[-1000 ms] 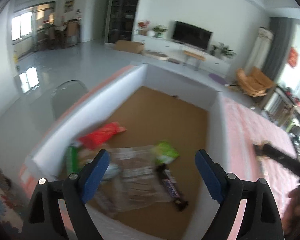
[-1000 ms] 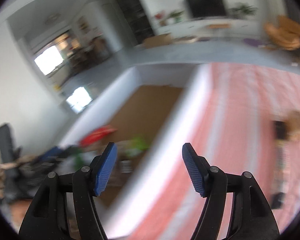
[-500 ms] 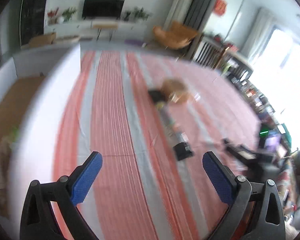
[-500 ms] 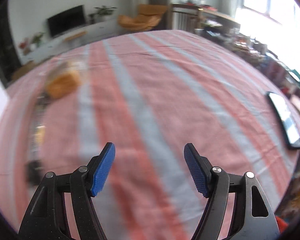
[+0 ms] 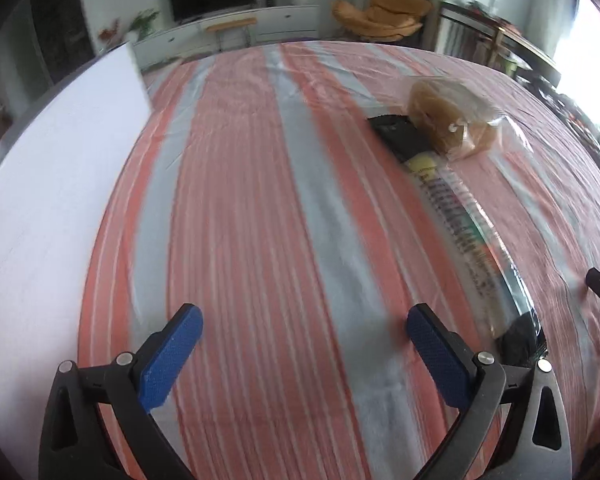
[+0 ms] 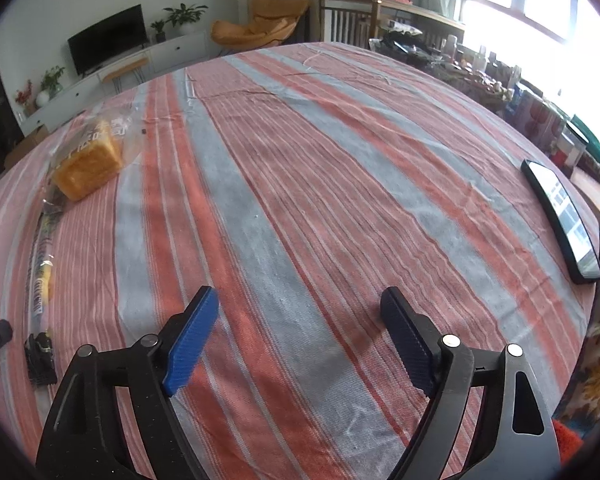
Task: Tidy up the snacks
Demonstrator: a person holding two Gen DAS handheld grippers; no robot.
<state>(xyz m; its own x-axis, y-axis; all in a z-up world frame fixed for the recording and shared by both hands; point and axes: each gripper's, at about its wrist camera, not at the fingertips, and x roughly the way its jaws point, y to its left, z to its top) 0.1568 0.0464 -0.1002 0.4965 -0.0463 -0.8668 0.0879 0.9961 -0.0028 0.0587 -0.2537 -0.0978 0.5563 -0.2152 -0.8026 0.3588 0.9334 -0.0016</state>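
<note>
- Bread (image 5: 450, 120): sliced loaf in a clear bag, lying on the striped cloth (image 5: 260, 220), far side of the table, right of centre in the left wrist view; upper left in the right wrist view (image 6: 88, 160). Printed lettering on the bag, not legible.
- Long packet (image 5: 466, 232): slim, clear-wrapped, dark at both ends, yellow and green print. Its far end touches the bread; its near end lies just beside the left gripper's right finger. Seen along the left edge in the right wrist view (image 6: 40, 280).
- Left gripper (image 5: 304, 354): above bare cloth, jaws opening, already wide, nothing between them.
- Right gripper (image 6: 300, 336): above bare cloth, well apart from both snacks, jaws opening, nothing between them.
- White wall (image 5: 52, 200): upright panel along the cloth's left edge.
- Phone (image 6: 560, 220): dark, screen up, near the table's right edge.
- Background: TV (image 6: 108, 38), plants, orange chair (image 5: 380, 16), window.
</note>
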